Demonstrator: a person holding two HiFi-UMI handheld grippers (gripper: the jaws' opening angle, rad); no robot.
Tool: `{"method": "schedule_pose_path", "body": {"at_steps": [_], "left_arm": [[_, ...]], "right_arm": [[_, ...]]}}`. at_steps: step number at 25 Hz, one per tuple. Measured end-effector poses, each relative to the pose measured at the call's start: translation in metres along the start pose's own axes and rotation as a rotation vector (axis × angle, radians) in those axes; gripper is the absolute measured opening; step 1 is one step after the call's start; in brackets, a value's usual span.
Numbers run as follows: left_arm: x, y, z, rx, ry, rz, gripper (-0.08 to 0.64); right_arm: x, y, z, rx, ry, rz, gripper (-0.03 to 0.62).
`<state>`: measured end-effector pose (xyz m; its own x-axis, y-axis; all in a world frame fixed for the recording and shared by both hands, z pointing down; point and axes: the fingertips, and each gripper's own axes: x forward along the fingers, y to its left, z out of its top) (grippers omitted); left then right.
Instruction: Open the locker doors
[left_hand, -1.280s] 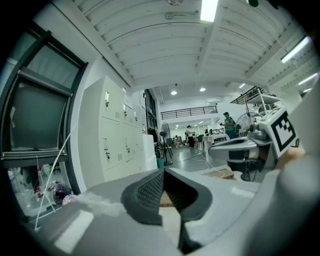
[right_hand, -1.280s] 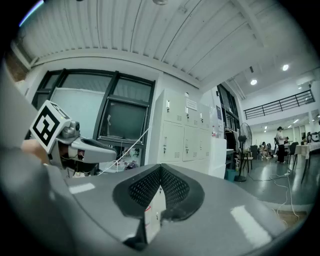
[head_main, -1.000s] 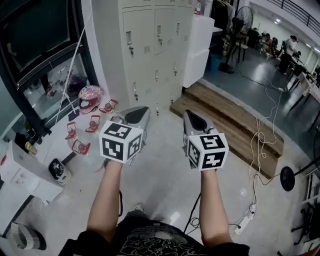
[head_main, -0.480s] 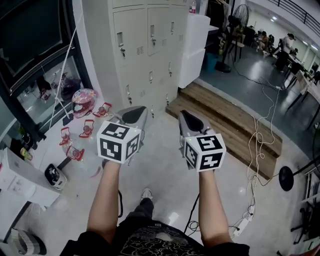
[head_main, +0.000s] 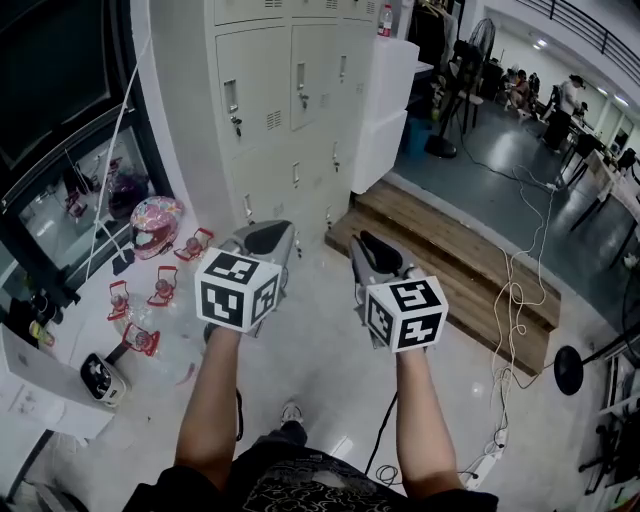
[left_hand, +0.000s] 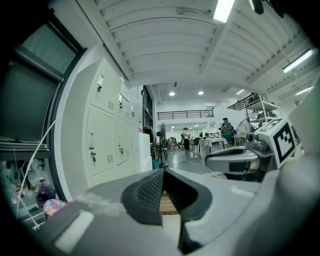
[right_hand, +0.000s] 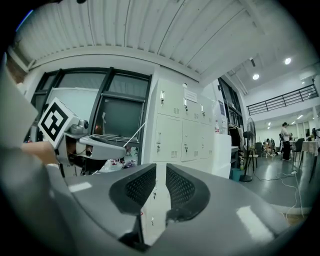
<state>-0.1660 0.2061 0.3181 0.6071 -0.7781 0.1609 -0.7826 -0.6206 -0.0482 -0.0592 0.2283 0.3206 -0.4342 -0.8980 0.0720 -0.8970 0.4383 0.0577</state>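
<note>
In the head view the lockers had drawn nearer beyond the left hand-held gripper and right hand-held gripper, their doors all closed; the left gripper view showed its jaws together, empty; the right gripper view showed jaws just opening to a narrow, empty gap, seemingly readying for a handle.

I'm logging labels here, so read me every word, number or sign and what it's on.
No text can be read.
Sheet on a locker door: too blurred.
Bottle label: too small.
Marker cubes: square patterns only, no letters.
</note>
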Motion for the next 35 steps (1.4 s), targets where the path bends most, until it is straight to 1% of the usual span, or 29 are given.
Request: {"method": "schedule_pose_path", "body": {"at_steps": [4, 8, 12, 16, 19, 21, 25, 31, 35], "left_arm": [[0.026, 0.037, 0.005, 0.007, 0.006, -0.001, 0.000], [0.051, 0.072, 0.012, 0.003, 0.003, -0.005, 0.000], [0.071, 0.104, 0.015, 0.002, 0.001, -0.009, 0.000], [0.087, 0.130, 0.013, 0.002, 0.003, -0.009, 0.000], [0.095, 0.143, 0.011, 0.001, 0.004, -0.016, 0.000], [0.100, 0.150, 0.011, 0.003, 0.003, -0.023, 0.000], [0.107, 0.164, 0.006, 0.003, 0.013, -0.027, 0.000], [0.116, 0.174, 0.004, 0.001, 0.017, -0.031, 0.000], [0.123, 0.181, 0.003, 0.004, 0.023, -0.033, 0.000]], "right_arm": [[0.042, -0.007, 0.009, 0.001, -0.001, 0.009, 0.082], [0.085, -0.014, 0.015, 0.014, 0.007, 0.017, 0.146], [0.122, -0.021, 0.018, 0.018, 0.014, 0.010, 0.151], [0.151, -0.023, 0.020, 0.020, 0.019, 0.008, 0.194], [0.167, -0.021, 0.022, 0.026, 0.013, 0.010, 0.241], [0.176, -0.022, 0.024, 0.034, 0.005, 0.005, 0.259], [0.193, -0.020, 0.022, 0.038, 0.009, 0.004, 0.314], [0.207, -0.023, 0.020, 0.034, 0.021, -0.008, 0.333], [0.216, -0.029, 0.023, 0.039, 0.009, -0.022, 0.341]]}}
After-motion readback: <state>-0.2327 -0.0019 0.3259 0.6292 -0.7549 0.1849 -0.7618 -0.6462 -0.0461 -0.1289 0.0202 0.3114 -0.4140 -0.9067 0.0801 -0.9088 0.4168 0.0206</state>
